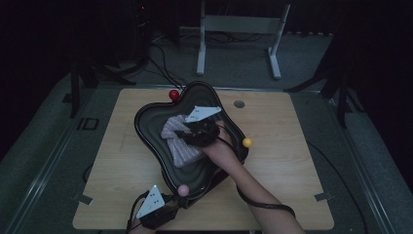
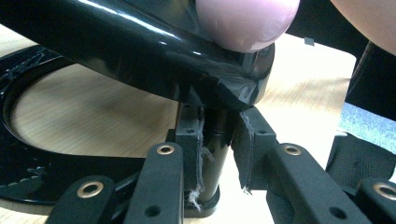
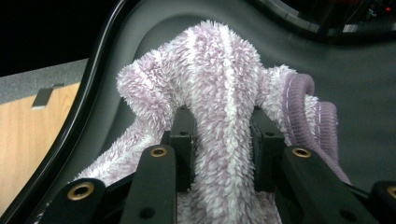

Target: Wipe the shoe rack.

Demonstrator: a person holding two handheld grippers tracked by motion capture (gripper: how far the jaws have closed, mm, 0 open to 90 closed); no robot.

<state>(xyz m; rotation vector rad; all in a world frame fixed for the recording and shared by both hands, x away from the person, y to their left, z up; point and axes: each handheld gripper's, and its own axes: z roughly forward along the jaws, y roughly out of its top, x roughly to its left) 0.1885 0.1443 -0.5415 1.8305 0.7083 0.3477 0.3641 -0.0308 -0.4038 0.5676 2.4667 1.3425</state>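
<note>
A: Biggest first. What's the table point(image 1: 287, 161) carrying?

B: Wooden top, and it's carrying a black wavy tray point(image 1: 151, 114) across the middle. In the left gripper view the tray's rim point(image 2: 140, 51) is sitting raised on a black post point(image 2: 215, 154) that rises from a ring base point(image 2: 28, 182) lying on the wood.

A: Anything lying in the tray?

B: A fluffy lilac-and-white striped sock point(image 1: 179, 146), bunched, lying inside the basin a little right of centre. In the right gripper view its darker ribbed cuff point(image 3: 308, 100) is folding over on the right side.

A: Right gripper?

B: The right gripper point(image 1: 198, 132) is reaching into the tray from the near right. Its jaws are pinching a raised fold of the sock point(image 3: 219, 107); the pile is pressing against both pads and the fold is standing up between them. Jaws nearly closed, with only the fabric keeping them apart.

A: Left gripper?

B: The left gripper point(image 1: 171, 201) is sitting at the near table edge, by the tray's near end. Its jaws are closing on the post under the rim; both pads point(image 2: 192, 140) are lying against it, frayed at the edges. It's a narrow grip.

A: Small stuff?

B: Ball knobs around the tray rim: red point(image 1: 174, 94) at the far side, yellow point(image 1: 247, 142) at the right, pink point(image 1: 183, 190) at the near end, just above the left gripper. Also a small grey disc point(image 1: 238, 104) on the wood beyond the tray.
</note>
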